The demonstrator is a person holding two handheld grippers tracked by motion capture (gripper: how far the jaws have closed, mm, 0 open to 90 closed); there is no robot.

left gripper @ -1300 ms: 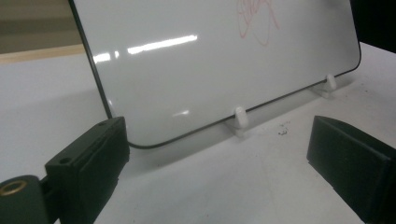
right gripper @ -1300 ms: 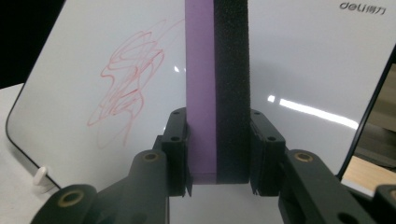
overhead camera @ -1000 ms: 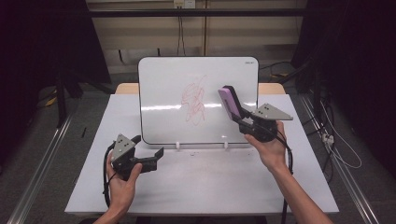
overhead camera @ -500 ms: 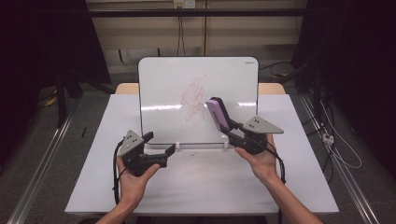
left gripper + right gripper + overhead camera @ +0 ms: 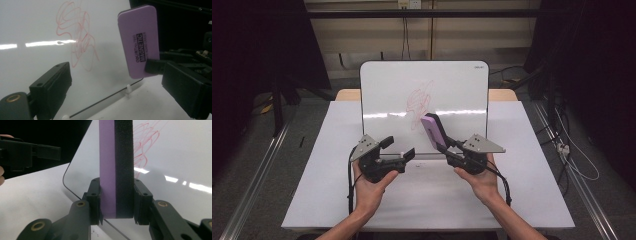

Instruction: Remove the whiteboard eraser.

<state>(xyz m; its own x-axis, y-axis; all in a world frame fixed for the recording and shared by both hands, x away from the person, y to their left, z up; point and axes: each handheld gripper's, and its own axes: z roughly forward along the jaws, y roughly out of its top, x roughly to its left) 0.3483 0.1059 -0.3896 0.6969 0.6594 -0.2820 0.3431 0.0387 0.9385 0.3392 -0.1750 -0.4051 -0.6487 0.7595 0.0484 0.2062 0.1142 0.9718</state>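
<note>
High view, left to right. Left hand (image 5: 371,186) at 7 o'clock on the white table (image 5: 312,200), holding the left gripper (image 5: 398,150); jaws spread, nothing between them, pointing toward 3 o'clock. Cable loops down by the wrist.

Whiteboard (image 5: 387,95) stands upright at 12 o'clock, propped on the table's far half. Red scribble (image 5: 421,104) just right of its centre, a strip of glare across the middle.

Eraser (image 5: 433,131), purple with a black felt side, sits at about 1 o'clock from table centre, tilted, top leaning toward 11 o'clock. It is in front of the board's lower part, just below the scribble; whether the felt touches the board cannot be told.

Right gripper (image 5: 451,148) at 5 o'clock, in the right hand (image 5: 479,177), grey plate on top. Jaws pinch the eraser's lower end.

Right gripper view: eraser (image 5: 115,167) upright between the two jaws, purple face against the left jaw, felt against the right, bottom edge seated deep in the grip.

Left gripper view: own jaws wide apart, eraser (image 5: 139,40) at 2 o'clock, its label reading MAGNETIC, the other gripper's jaw across its lower end.
</note>
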